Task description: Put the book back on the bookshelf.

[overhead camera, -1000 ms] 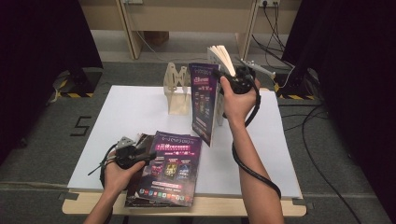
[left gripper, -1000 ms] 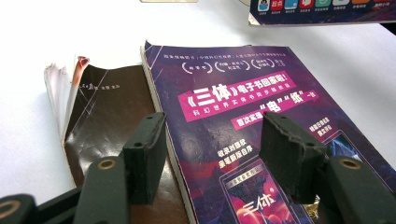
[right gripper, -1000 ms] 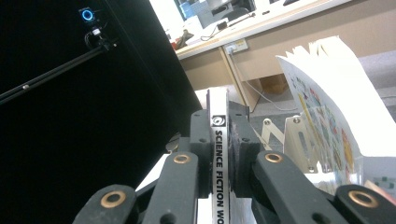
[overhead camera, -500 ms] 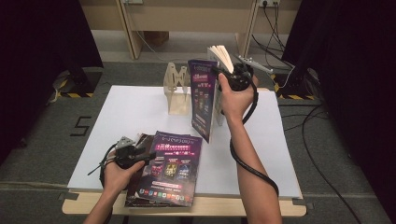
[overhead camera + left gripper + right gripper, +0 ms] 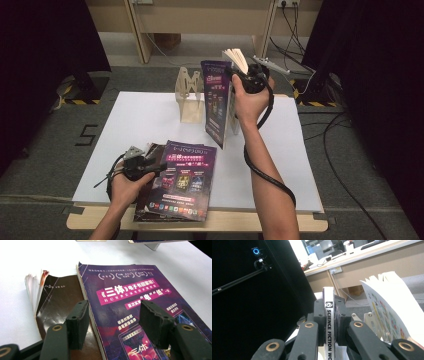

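Note:
My right gripper (image 5: pixel 233 76) is shut on the spine of a purple magazine (image 5: pixel 216 100) and holds it upright above the table, just right of a wooden rack (image 5: pixel 190 95). In the right gripper view the white spine (image 5: pixel 329 302) sits pinched between the jaws of this gripper (image 5: pixel 329 322), and loose pages (image 5: pixel 389 302) fan out to the right. My left gripper (image 5: pixel 159 165) stands open low over a stack at the table's near edge. Its jaws straddle the left edge of a purple magazine (image 5: pixel 130 295) that lies on a brown book (image 5: pixel 57 300).
The white table (image 5: pixel 140 120) has bare room to the left of the rack and at the right. Cables trail on the floor at the far right, and dark curtains stand on both sides.
The right hand has lifted the upright magazine slightly. The left hand and the stack have not moved.

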The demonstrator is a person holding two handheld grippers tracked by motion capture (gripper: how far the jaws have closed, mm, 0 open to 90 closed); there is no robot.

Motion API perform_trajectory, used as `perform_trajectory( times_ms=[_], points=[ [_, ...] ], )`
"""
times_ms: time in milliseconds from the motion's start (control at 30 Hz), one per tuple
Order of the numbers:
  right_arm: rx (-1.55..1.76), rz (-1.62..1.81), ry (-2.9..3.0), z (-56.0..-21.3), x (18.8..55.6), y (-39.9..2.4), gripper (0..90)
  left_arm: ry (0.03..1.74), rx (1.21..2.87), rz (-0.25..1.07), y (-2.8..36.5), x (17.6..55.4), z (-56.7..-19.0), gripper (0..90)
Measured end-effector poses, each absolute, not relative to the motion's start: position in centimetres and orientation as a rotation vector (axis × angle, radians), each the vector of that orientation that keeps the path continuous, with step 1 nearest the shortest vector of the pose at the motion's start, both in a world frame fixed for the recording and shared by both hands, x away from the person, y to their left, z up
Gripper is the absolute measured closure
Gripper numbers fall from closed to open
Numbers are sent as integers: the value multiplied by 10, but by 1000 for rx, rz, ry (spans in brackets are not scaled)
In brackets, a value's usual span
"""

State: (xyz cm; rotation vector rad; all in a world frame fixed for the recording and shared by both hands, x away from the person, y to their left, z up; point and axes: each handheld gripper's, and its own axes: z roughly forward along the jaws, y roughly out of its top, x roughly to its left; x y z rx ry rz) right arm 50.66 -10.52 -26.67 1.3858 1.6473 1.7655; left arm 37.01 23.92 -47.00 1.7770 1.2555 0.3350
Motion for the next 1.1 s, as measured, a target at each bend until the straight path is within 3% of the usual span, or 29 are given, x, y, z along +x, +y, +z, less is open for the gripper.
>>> perform_trajectory(
  times_ms=[1100],
  points=[
    [1338, 1681, 1632, -266, 530, -86, 832, 1262, 1777, 336, 241, 371, -471, 406]
  ],
)
